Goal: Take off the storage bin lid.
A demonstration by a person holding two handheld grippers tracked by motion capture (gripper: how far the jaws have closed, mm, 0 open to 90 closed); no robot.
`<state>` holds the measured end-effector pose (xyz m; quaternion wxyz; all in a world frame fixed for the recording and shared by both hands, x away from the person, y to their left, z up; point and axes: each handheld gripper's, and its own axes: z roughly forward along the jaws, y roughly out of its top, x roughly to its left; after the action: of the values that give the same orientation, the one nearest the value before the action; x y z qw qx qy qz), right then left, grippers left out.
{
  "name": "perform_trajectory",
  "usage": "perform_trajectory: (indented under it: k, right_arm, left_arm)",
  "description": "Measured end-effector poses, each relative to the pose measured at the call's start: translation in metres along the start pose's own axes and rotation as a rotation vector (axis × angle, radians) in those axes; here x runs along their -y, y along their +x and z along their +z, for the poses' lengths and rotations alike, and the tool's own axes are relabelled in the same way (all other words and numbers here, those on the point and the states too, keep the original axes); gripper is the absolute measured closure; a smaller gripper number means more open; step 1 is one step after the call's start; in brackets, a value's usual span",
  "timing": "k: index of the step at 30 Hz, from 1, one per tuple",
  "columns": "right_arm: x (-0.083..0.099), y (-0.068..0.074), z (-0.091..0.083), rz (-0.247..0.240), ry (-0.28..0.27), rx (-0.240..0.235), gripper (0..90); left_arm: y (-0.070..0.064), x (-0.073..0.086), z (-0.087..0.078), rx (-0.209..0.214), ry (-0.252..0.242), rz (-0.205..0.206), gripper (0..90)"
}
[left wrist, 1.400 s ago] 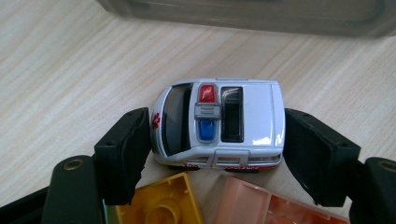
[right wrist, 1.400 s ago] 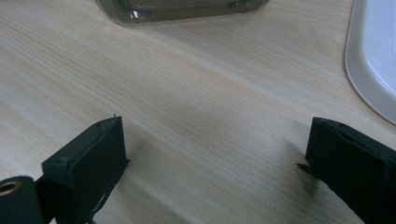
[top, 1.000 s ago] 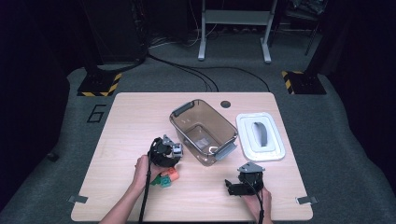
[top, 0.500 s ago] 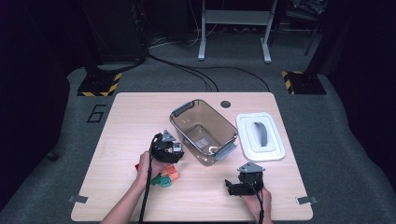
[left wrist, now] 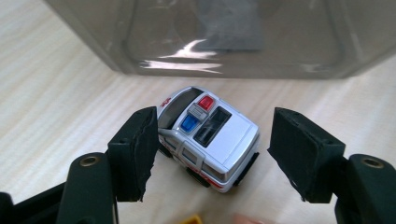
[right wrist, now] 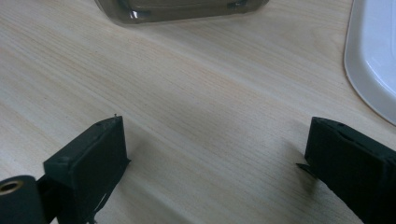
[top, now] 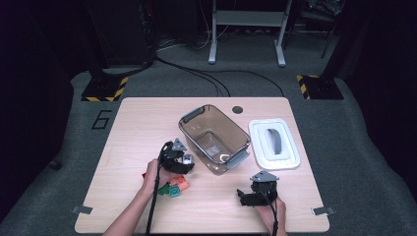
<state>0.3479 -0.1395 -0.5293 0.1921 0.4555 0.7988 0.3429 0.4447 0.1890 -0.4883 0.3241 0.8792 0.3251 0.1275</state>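
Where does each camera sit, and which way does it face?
High view: above the person's side, facing forward and down on the table; forearms, left gripper, right gripper.
Left gripper view: on the left gripper, facing a toy police car between open jaws.
Right gripper view: on the right gripper, facing bare tabletop.
Shared: the clear bin.

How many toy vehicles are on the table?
1 clearly: a toy police car between the open left gripper jaws, beside the clear bin. The hand may hide others.
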Motion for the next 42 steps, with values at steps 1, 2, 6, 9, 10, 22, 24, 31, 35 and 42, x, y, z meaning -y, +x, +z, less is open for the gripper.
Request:
perform_trajectory:
  k: [1, 2, 6, 9, 10, 22, 24, 31, 35, 42]
  right_arm:
    - [0.000, 0.000, 0.000, 0.001, 0.000, 0.000, 4.8]
    - [0.000, 0.000, 0.000, 0.001, -0.001, 0.003, 4.9]
    - [0.000, 0.000, 0.000, 0.001, -0.001, 0.000, 4.8]
    - [0.000, 0.000, 0.000, -0.002, -0.002, 0.003, 4.9]
    - [0.000, 0.000, 0.000, 0.001, -0.001, 0.003, 4.9]
    - [0.000, 0.000, 0.000, -0.003, -0.003, 0.001, 4.9]
    - [0.000, 0.000, 0.000, -0.003, -0.003, 0.003, 4.9]
    - [0.000, 0.000, 0.000, -0.004, -0.004, 0.003, 4.9]
    - [0.000, 0.000, 0.000, -0.003, -0.003, 0.003, 4.9]
    - [0.000, 0.000, 0.000, -0.005, -0.004, 0.003, 5.1]
  left_arm:
    - [-0.001, 0.000, -0.002, 0.012, -0.002, -0.004, 32.9]
    - [-0.003, 0.001, -0.005, 0.014, -0.012, -0.004, 33.1]
    - [-0.002, -0.001, -0.006, -0.018, -0.034, 0.015, 33.9]
    - [0.000, -0.004, -0.001, -0.011, -0.046, 0.011, 33.0]
    - [0.000, -0.004, 0.001, -0.020, -0.045, 0.021, 33.1]
    - [-0.001, 0.000, 0.002, -0.007, 0.001, 0.031, 32.5]
    - [-0.002, 0.000, 0.002, -0.008, 0.004, 0.026, 32.8]
    - [-0.005, -0.002, 0.006, -0.048, 0.026, 0.009, 33.8]
    - [-0.005, -0.003, 0.008, -0.063, 0.009, -0.025, 36.6]
    - [-0.001, 0.000, 0.005, -0.072, -0.001, -0.064, 45.4]
